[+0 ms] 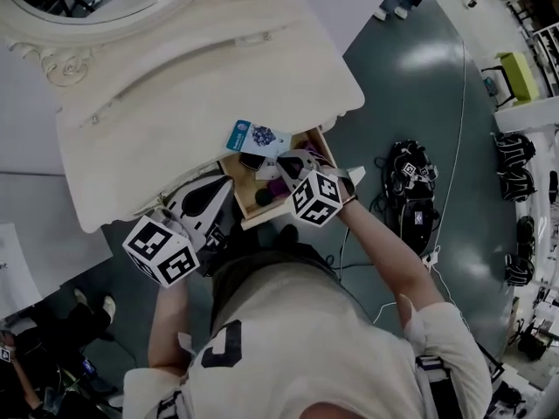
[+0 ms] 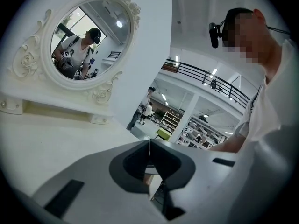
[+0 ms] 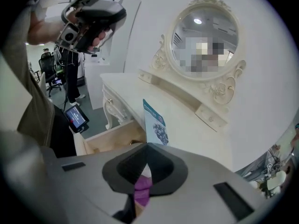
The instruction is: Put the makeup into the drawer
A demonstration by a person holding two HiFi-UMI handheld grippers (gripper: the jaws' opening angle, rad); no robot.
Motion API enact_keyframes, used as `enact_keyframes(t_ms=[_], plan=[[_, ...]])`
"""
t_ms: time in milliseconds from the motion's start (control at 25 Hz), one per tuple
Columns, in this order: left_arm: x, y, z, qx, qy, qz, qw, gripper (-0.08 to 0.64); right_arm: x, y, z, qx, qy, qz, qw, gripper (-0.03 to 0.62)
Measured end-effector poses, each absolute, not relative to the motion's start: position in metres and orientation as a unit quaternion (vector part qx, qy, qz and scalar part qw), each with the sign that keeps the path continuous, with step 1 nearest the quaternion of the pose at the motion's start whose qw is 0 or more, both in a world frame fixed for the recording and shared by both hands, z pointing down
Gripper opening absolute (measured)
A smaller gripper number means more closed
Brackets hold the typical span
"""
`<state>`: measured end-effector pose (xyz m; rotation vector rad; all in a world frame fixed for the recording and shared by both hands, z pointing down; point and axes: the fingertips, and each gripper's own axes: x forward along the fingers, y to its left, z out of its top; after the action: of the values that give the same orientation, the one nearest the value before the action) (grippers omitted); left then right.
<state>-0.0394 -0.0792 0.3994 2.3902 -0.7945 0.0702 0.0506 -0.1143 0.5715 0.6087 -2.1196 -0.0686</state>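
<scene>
White desk (image 1: 175,103) fills upper frame, drawer (image 1: 262,219) open at centre. Right gripper (image 3: 147,144) fingers pinch blue packet (image 3: 154,122) by a corner; it could slip onto desk. Left gripper (image 2: 149,141) fingers together, empty.

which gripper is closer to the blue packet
Right. The right gripper pinches the blue packet above the drawer; the left gripper hangs apart, beside the drawer's left wall.

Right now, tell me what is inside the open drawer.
In the drawer: a blue-and-white packet standing at the back, a dark flat item, a black round item, something purple. The right gripper covers the rest.
</scene>
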Motion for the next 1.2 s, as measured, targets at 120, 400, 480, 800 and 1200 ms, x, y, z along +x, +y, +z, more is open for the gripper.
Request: enact_keyframes(t_ms=[120, 400, 480, 800, 1200], plan=[[-0.028, -0.073, 0.394, 0.904, -0.304, 0.026, 0.298, 0.058, 0.059, -0.098, 0.555, 0.239, -0.867, -0.031, 0.436, 0.026], [-0.004, -0.044, 0.385, 0.903, -0.324, 0.033, 0.281, 0.058, 0.093, -0.054, 0.529, 0.209, -0.885, -0.013, 0.416, 0.026], [-0.001, -0.034, 0.386, 0.900, -0.337, 0.039, 0.275, 0.058, 0.103, -0.043, 0.529, 0.194, -0.886, -0.011, 0.421, 0.026], [-0.026, -0.002, 0.387, 0.862, -0.426, 0.035, 0.272, 0.058, 0.122, -0.034, 0.539, 0.158, -0.883, -0.050, 0.439, 0.026], [-0.063, -0.025, 0.420, 0.841, -0.446, 0.014, 0.307, 0.058, 0.082, -0.082, 0.551, 0.155, -0.878, -0.051, 0.450, 0.026]])
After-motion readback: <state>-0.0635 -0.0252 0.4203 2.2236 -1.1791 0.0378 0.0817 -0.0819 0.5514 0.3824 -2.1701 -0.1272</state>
